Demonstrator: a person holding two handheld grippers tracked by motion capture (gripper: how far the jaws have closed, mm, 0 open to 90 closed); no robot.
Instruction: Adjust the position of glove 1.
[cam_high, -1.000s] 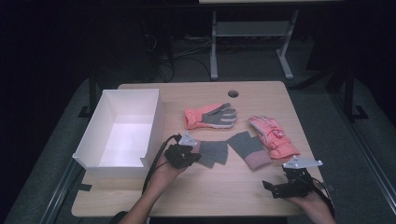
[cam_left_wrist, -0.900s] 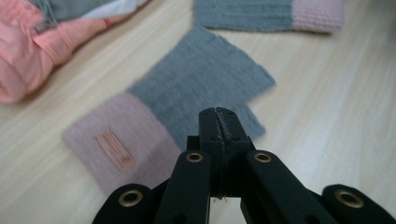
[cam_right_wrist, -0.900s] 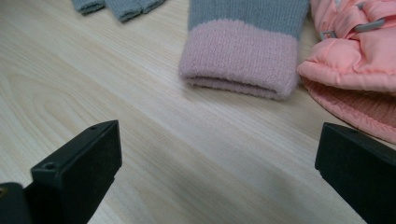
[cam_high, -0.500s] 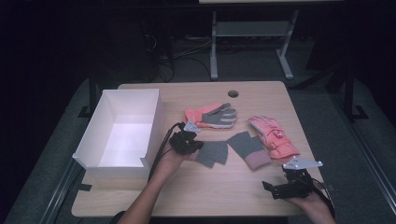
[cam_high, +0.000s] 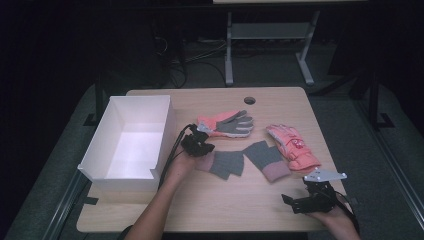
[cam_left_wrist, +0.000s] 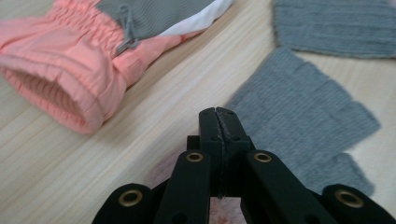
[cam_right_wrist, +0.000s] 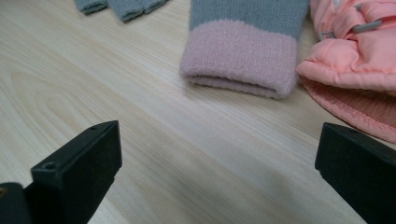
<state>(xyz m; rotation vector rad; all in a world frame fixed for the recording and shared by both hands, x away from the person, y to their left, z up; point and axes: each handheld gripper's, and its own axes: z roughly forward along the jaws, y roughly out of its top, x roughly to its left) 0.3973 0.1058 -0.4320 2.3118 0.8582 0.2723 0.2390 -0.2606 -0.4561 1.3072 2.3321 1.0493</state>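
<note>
My left gripper (cam_high: 203, 146) hovers low over the table between a pink and grey ski glove (cam_high: 227, 122) and a flat grey knit glove (cam_high: 227, 162). In the left gripper view its jaws (cam_left_wrist: 218, 116) are shut with nothing seen between them; the ski glove's pink cuff (cam_left_wrist: 60, 84) lies to the left and the knit glove (cam_left_wrist: 303, 112) to the right. My right gripper (cam_high: 302, 200) rests near the front right edge, open wide (cam_right_wrist: 219, 154). Ahead of it lie a second grey knit glove with a pink cuff (cam_right_wrist: 243, 56) and a second pink ski glove (cam_right_wrist: 355, 70).
An open white box (cam_high: 130, 140) stands at the table's left side. A small round hole (cam_high: 249, 100) sits near the far edge of the wooden table (cam_high: 225, 210). A metal stand (cam_high: 270, 35) is on the floor beyond.
My left gripper has moved away from the person, from the knit glove's near end toward the ski glove's cuff, jaws staying shut. The right gripper has kept still.
</note>
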